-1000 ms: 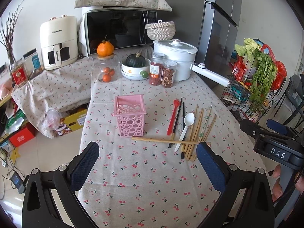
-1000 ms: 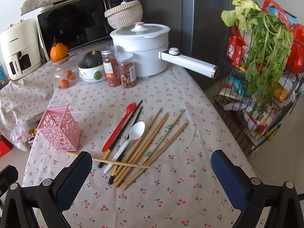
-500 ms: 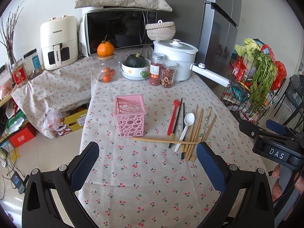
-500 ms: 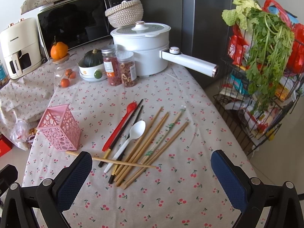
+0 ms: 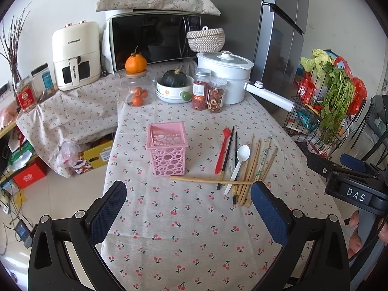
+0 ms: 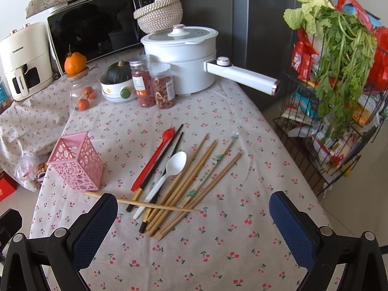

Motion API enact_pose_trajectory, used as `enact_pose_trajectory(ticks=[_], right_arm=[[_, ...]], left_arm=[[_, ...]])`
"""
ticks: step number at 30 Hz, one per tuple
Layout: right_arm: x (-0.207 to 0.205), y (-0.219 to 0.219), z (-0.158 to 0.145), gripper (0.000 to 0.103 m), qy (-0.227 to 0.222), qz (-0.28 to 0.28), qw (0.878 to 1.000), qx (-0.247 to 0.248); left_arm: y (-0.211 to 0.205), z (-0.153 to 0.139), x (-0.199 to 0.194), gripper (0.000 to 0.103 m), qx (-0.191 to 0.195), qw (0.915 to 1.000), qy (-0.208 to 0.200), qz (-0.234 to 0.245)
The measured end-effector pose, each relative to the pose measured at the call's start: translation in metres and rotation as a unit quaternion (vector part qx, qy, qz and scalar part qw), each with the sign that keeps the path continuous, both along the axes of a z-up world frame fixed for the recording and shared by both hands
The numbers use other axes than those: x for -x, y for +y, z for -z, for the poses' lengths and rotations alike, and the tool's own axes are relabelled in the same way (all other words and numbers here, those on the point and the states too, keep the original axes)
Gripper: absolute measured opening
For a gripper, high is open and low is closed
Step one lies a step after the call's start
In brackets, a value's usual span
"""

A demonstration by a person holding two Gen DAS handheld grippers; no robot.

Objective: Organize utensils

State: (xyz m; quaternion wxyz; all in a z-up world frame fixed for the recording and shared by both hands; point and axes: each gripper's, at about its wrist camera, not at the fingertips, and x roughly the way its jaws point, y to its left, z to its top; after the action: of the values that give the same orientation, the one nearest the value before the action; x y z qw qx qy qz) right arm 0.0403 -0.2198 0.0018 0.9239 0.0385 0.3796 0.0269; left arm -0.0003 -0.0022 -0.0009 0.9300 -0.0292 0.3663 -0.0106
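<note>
A pink perforated utensil holder [image 5: 167, 151] [image 6: 76, 165] stands upright and empty on the cherry-print tablecloth. To its right lies a loose pile: a red spoon [image 5: 222, 149] [image 6: 152, 160], black chopsticks [image 5: 226, 155] [image 6: 165, 157], a white spoon [image 5: 238, 165] [image 6: 167, 174] and several wooden chopsticks [image 5: 254, 167] [image 6: 194, 181], one [image 5: 213, 181] [image 6: 155, 204] lying crosswise in front. My left gripper [image 5: 189, 208] hovers open near the table's front, nothing between its fingers. My right gripper [image 6: 194, 223] is open too, just short of the pile. It shows in the left wrist view at far right [image 5: 339, 169].
At the back stand a white pot [image 6: 184, 48] with a long handle [image 6: 242, 75], two jars [image 6: 155, 84], a bowl with a squash [image 6: 116, 80], a microwave [image 5: 155, 38] and an air fryer [image 5: 75, 55]. A wire rack of greens [image 6: 339, 72] stands off the table's right edge.
</note>
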Motion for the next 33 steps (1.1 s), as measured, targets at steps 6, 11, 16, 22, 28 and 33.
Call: enact_pose_trajectory(ticks=[6,11,16,22,28,33], right_arm=[[-0.006,-0.012,-0.004,0.103,0.013,0.009,0.999,-0.028],[-0.020,-0.027,-0.012,0.103,0.027,0.014,0.998,-0.047],[-0.052,-0.029,-0.005,0.097,0.075,-0.009,0.996,-0.048],[-0.085,-0.055,0.030,0.080,0.119,0.009,0.990,-0.077],[-0.107,-0.081,0.060,0.068,0.165,0.006,0.979,-0.116],[-0.121,-0.098,0.093,0.068,0.212,0.027,0.970,-0.118]], left_arm=[[0.004,0.002,-0.011,0.103,-0.005,1.0000,0.003,-0.004],[-0.001,0.002,-0.036,0.103,0.001,0.9993,0.035,0.014],[-0.011,0.010,-0.069,0.103,0.002,0.9958,0.082,0.042],[-0.044,0.045,-0.121,0.100,0.028,0.9805,0.165,0.104],[-0.090,0.091,-0.186,0.070,0.034,0.9592,0.239,0.148],[-0.121,0.119,-0.232,0.060,0.030,0.9498,0.268,0.159]])
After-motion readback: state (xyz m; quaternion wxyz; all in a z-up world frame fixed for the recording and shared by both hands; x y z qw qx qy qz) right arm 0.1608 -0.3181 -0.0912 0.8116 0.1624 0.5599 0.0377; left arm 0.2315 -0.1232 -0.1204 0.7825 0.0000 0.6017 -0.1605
